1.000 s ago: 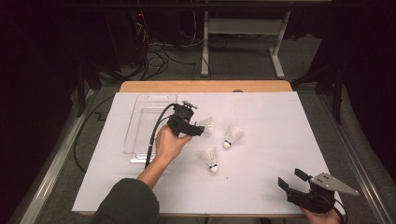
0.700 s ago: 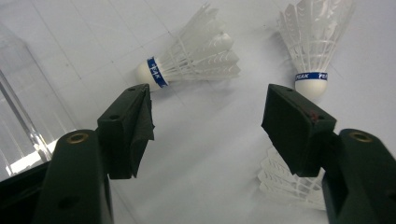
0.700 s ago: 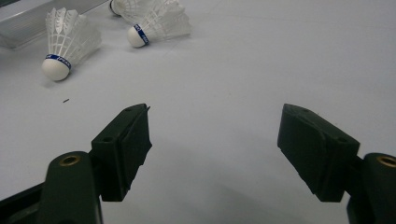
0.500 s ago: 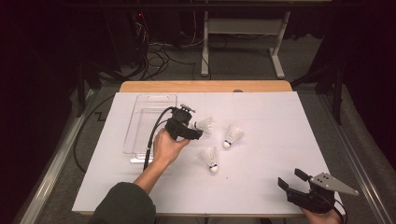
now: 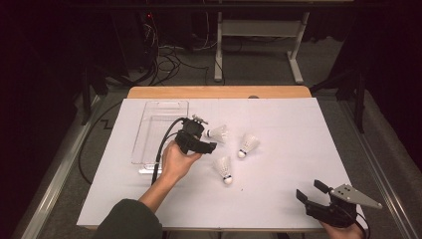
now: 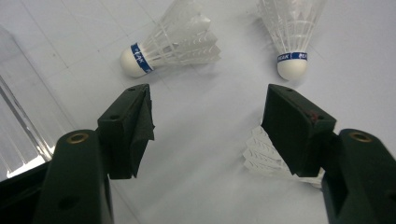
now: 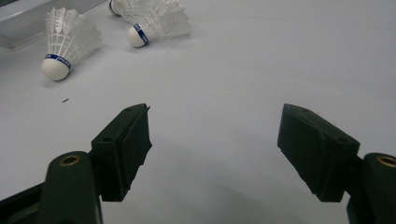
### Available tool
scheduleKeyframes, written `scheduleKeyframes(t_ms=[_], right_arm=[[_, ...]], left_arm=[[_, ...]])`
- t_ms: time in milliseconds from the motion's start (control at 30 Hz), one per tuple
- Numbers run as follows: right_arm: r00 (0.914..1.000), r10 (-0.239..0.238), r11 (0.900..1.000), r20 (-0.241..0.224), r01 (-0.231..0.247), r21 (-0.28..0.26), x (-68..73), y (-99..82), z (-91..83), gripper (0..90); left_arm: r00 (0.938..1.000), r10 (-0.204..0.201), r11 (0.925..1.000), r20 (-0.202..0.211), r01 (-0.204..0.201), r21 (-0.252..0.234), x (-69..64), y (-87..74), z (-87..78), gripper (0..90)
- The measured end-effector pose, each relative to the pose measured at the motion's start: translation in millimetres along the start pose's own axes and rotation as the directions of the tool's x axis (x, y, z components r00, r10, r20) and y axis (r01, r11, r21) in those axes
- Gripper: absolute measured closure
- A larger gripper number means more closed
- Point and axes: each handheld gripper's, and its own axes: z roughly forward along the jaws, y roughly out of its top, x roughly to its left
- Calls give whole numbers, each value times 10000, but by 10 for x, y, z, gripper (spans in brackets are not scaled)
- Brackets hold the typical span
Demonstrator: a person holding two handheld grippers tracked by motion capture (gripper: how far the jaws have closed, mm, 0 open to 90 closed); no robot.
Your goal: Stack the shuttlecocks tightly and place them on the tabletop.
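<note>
The left tongs hang wide open and empty near the worktop's middle, beside the clear tray toward the left edge. 3 shuttlecocks lie just ahead: 1 nearest the tray, another beyond, a third under a jaw. The right tongs rest open, empty, at the near right corner.

overhead forward-down, two close tool cameras (shared shuttlecocks)

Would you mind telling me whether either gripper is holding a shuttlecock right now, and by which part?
Nothing is held. The left gripper is open above the sheet near the shuttlecocks, and the right gripper is open too, with nothing between its jaws.
</note>
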Motion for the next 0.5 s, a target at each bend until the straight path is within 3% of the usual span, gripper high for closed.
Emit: scheduleKeyframes(t_ms=[500], right_arm=[[10000,26,10000,-7,-26,6,-1,0,0,263]], left_arm=[[9998,92,10000,153,-91,-36,-34,-101,-59,340]])
